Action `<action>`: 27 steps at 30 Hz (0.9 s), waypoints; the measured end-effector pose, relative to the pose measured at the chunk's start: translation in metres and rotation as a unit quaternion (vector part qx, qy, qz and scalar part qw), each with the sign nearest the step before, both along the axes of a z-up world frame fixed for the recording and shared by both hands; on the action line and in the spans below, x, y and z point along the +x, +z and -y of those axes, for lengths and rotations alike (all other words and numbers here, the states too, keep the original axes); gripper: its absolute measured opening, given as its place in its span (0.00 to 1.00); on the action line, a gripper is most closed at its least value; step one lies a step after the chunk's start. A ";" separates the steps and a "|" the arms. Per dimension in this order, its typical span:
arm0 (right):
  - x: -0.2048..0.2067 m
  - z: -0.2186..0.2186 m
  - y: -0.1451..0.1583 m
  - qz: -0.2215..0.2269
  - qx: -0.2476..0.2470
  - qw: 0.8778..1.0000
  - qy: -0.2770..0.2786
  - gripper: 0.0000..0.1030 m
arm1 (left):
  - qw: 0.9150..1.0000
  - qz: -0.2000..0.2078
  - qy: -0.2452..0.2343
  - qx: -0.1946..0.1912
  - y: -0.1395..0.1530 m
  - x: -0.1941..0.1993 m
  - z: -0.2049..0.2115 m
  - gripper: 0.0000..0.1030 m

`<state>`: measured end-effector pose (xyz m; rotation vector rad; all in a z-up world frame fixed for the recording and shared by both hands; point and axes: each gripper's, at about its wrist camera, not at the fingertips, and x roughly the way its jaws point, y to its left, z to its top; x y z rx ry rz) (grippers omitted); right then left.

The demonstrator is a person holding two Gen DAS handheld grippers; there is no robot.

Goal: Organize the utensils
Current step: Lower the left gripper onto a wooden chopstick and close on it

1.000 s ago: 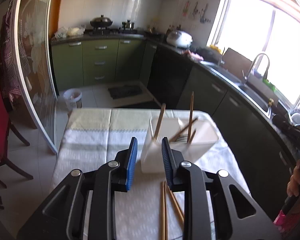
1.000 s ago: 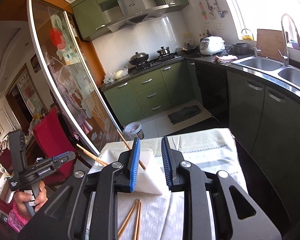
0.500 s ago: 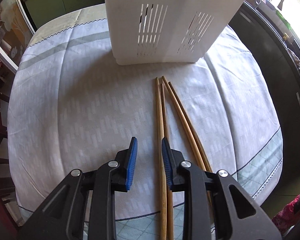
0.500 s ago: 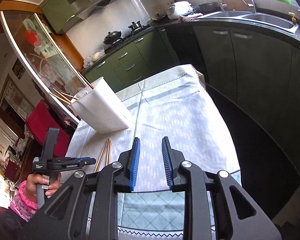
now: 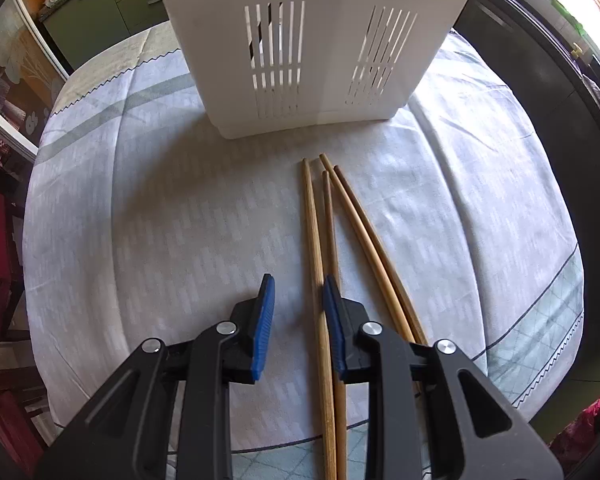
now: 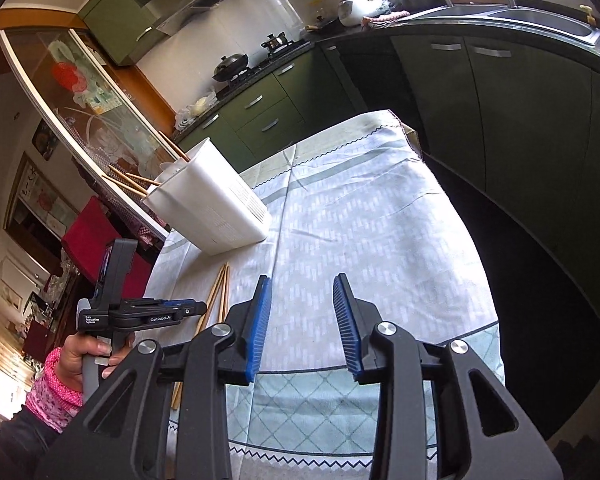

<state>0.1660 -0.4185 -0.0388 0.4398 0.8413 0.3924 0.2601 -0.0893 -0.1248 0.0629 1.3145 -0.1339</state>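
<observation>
Several wooden chopsticks [image 5: 315, 220] lie side by side on the tablecloth in front of a white slotted utensil holder [image 5: 320, 40]. My left gripper [image 5: 297, 280] points steeply down over their near halves. It is open, with the leftmost chopstick lying between the jaws close to the right pad, not squeezed. In the right wrist view the holder [image 6: 216, 208] has more chopsticks [image 6: 128, 180] standing in it. My right gripper [image 6: 302, 278] hovers over bare cloth to the right of the loose chopsticks [image 6: 220, 288]. Its jaws are opening with nothing between them.
The table [image 6: 380, 216] is covered by a pale patterned cloth, with its front edge just below both grippers. A hand in a pink sleeve [image 6: 60, 380] holds the left gripper. Green cabinets [image 6: 260, 112], a dark counter and a sink stand beyond; a red chair [image 6: 96, 240] is at the left.
Both grippers dropped from above the holder to low over the table. The left one came down onto the loose chopsticks; the right one's jaws spread wider.
</observation>
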 end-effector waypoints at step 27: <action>0.074 -0.166 -0.046 -0.073 -0.120 0.977 0.162 0.33 | 0.991 0.119 0.056 -0.040 0.043 -0.021 -0.070 0.06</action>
